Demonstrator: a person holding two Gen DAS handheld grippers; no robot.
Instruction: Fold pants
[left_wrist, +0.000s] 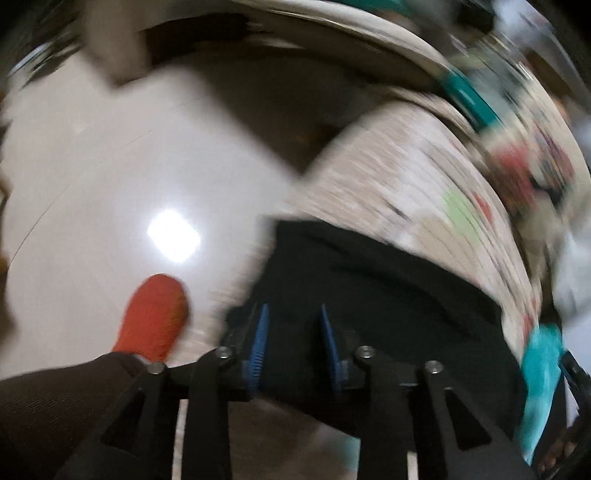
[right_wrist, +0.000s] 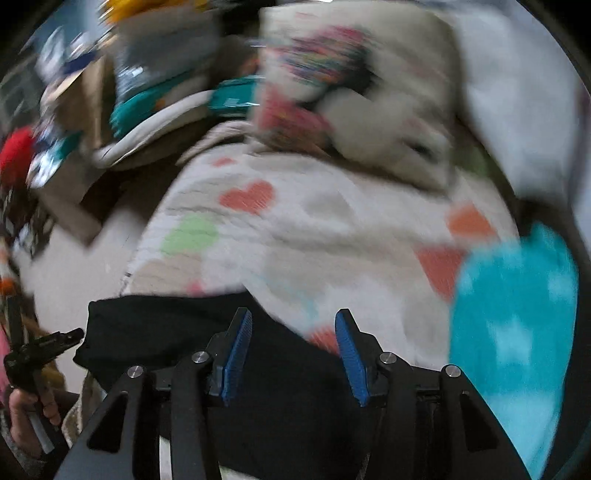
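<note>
Pale glossy floor tiles (left_wrist: 92, 166) run along the left of my bed, and I stand there because the mattress gives me a broad, soft place to lay the cloth out. Over the mattress lies a cream blanket with coloured hearts (right_wrist: 295, 229), and the black pants (right_wrist: 177, 325) rest on it at the near edge, close to the bed's near left corner, where both my arms can reach them without leaning. They look gathered into a compact dark slab, so I judge a fold is already made, though blur hides the creases.

My left gripper (left_wrist: 295, 343) hangs over the pants (left_wrist: 369, 288) with its blue pads a little apart and, as far as I can tell, nothing pinched between them. My right gripper (right_wrist: 295, 350) stands wider apart over the same near edge, pads clear of the cloth. Neither tool holds the pants.

A turquoise cloth with pale stars (right_wrist: 517, 325) sits to the right on the blanket, apart from the pants. My orange shoe (left_wrist: 155, 317) is planted on the tiles beside the bed's edge. Clutter beyond the far edge is too smeared to name.
</note>
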